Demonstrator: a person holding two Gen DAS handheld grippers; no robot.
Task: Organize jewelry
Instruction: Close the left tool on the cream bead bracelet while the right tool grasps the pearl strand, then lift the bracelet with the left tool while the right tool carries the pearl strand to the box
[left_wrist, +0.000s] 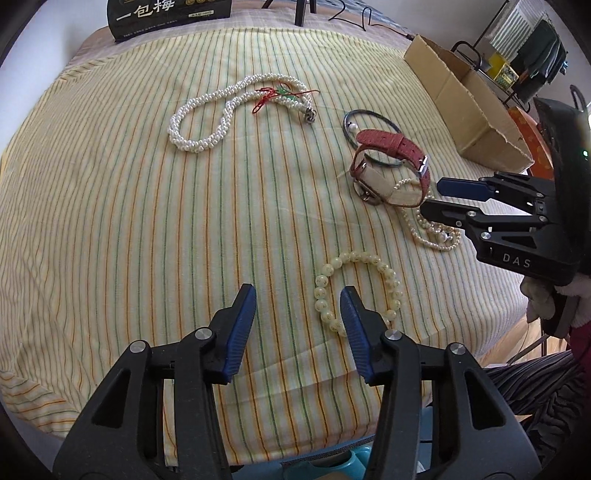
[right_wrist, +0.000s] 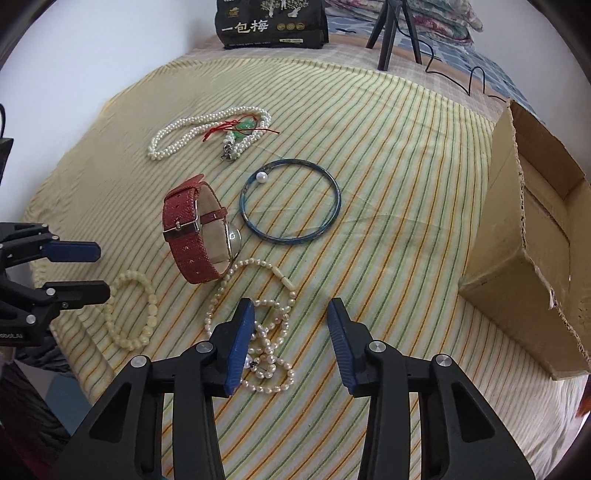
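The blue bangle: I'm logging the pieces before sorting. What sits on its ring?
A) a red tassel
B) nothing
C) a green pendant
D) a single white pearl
D: the blue bangle carries one white pearl at the gap in its ring, seen clearly from the right wrist.

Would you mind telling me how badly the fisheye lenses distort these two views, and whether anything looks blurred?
Left wrist view: the striped cloth bulges, its stripes bowing outward, corners vignetted black. Right wrist view: same barrel curve, bending the cardboard box; the pearl necklace and red watch stay sharp; daylight soft, without strong glare.
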